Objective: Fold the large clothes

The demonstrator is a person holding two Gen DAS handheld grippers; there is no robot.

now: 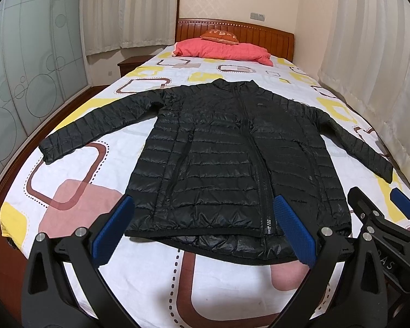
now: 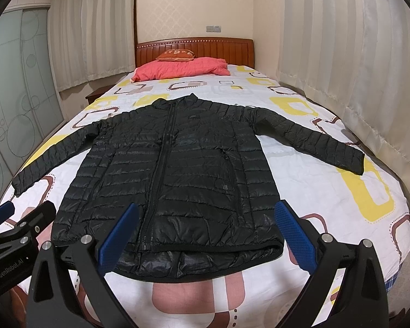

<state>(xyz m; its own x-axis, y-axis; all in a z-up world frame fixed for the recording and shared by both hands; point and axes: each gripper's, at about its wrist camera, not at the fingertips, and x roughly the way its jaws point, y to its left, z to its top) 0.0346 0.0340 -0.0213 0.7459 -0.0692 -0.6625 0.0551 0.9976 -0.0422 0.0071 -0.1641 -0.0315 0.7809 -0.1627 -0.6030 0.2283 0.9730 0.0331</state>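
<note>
I see my left claw (image 1: pixel 202 229) and right claw (image 2: pixel 206 236) both spread wide, holding nothing (blue pads bare), poised above the hem of the black jacket (image 2: pixel 175 177), lying flat on the bed (image 2: pixel 314 191) at 12 o'clock.

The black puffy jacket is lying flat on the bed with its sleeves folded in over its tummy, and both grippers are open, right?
Not quite: the black puffy jacket lies flat on the bed, but its sleeves are spread out to both sides, not folded in. The right wrist view shows this. Both the left gripper and right gripper are open.
</note>
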